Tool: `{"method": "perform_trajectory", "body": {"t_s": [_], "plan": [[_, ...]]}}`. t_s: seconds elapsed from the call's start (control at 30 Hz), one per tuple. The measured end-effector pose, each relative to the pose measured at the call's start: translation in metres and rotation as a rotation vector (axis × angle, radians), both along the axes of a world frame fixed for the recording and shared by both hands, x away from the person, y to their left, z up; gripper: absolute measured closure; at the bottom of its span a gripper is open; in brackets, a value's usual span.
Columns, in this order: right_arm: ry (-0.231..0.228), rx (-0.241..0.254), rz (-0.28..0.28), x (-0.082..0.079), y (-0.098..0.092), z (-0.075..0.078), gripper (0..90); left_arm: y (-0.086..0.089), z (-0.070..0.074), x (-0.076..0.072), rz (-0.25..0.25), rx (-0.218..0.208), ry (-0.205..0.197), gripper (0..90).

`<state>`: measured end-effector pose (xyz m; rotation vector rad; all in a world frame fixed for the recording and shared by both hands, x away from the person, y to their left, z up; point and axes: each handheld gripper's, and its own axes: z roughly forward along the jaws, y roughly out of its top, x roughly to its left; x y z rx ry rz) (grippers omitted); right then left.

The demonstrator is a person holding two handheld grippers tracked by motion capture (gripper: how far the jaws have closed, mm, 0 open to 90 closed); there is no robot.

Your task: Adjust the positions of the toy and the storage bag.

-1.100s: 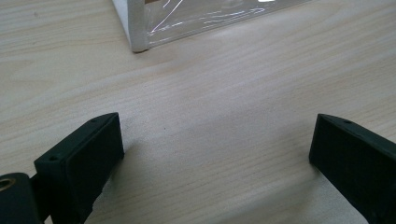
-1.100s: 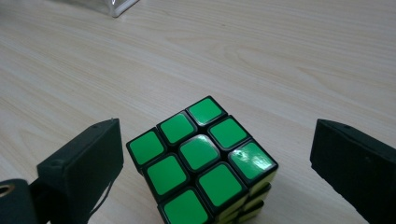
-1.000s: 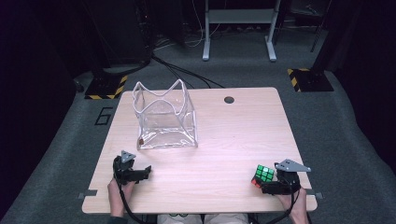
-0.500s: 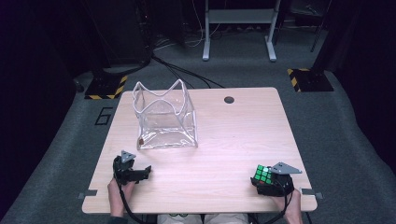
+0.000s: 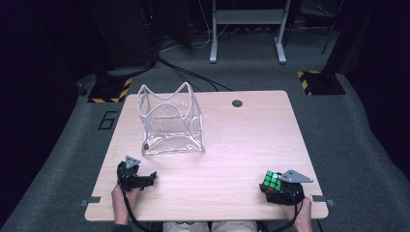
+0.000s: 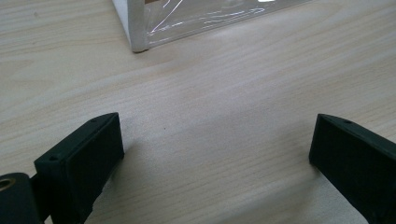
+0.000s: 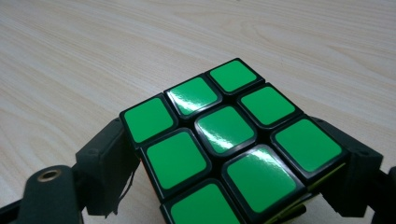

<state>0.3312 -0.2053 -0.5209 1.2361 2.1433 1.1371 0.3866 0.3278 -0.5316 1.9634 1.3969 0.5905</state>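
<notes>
As seen from above:
Right gripper (image 5: 276, 186): jaws, just closing, clasp the Rubik's cube (image 7: 229, 140), green face up.
Left gripper (image 5: 151, 178): jaws wide, empty, on the table (image 5: 241, 140).
Clear container (image 5: 171, 121): beyond the left gripper.

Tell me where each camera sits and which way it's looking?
High view: above the person's side, looking forward and down on the table; both hands, left gripper and right gripper show.
Left gripper view: on that gripper, looking along its open jaws at bare wood and the clear box.
Right gripper view: on that gripper, jaws against the green-topped cube.
Shared: the high view also shows the clear box and the cube.
</notes>
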Motion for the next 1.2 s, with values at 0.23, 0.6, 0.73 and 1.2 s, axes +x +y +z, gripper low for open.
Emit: {"method": "perform_trajectory", "body": {"t_s": [0.23, 0.6, 0.73, 1.2], "plan": [[0.0, 0.012, 0.011, 0.001, 0.0, 0.0, 17.5, 0.0, 0.0, 0.0, -0.001, 0.0, 0.0, 2.8], [-0.028, 0.021, 0.007, 0.003, 0.001, 0.005, 20.9, 0.0, 0.0, 0.0, -0.002, 0.001, 0.0, 2.7], [-0.014, 0.033, 0.001, 0.004, 0.0, -0.002, 16.9, 0.0, 0.0, 0.0, 0.0, 0.0, -0.001, 2.8], [0.022, -0.013, -0.009, 0.003, -0.002, -0.005, 32.8, 0.0, 0.0, 0.0, -0.001, 0.0, 0.0, 2.8]]}}
